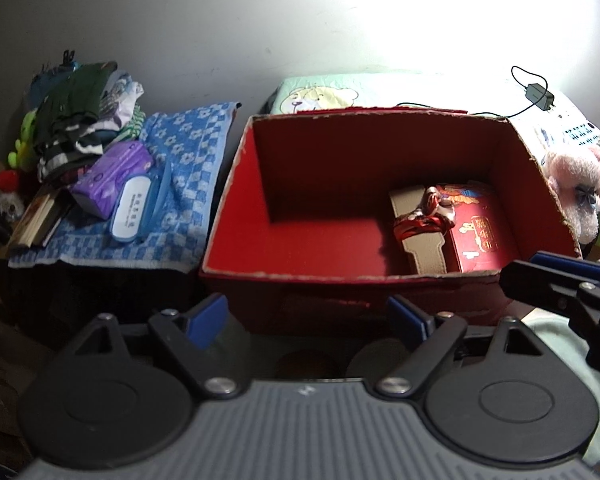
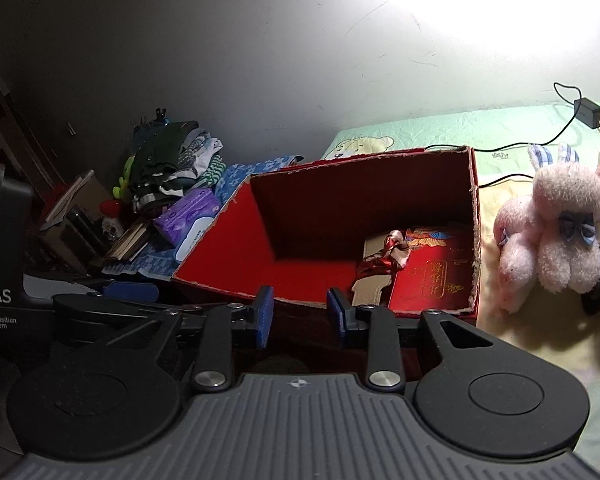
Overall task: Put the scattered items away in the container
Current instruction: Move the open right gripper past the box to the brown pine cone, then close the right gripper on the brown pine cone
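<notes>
- Left gripper (image 1: 306, 320) hovering low in front of the red cardboard box (image 1: 236, 184), blue pads spread wide, nothing between them.
- Right gripper (image 2: 300, 316) also parked at the box's near wall, jaws parted to a middling gap, empty.
- In the left wrist view, right gripper's black linkage and blue tips poking in from the right edge, just beside the box's near right corner.
- Box open-topped, red inside, edges frayed, resting on the bed.
- Already inside, tucked into the right half: a red gift packet (image 1: 478, 228) with gold lettering, a beige strap-like piece (image 1: 420, 232) lying alongside it, and a red patterned scarf (image 1: 428, 212) knotted across the strap.
- Left half of the box floor bare and in shadow.
- Out on the right, on the yellow-green bedsheet (image 2: 512, 140): a pink plush bunny (image 2: 556, 224) with a blue bow, near the box's right wall but not touching it.
- Behind the bunny, a black charger (image 2: 588, 112) with its cable trailing across the sheet.
- To the left of the box, a blue checked towel (image 1: 192, 160) spread over a low surface.
- On the towel: a purple tissue pack (image 1: 112, 176), a white-and-blue case (image 1: 132, 208) leaning against it, books (image 1: 40, 216) at the left edge, and a heap of folded clothes (image 1: 84, 112) behind.
- Green and red plush shapes peeking out at the far left, too dark to identify.
</notes>
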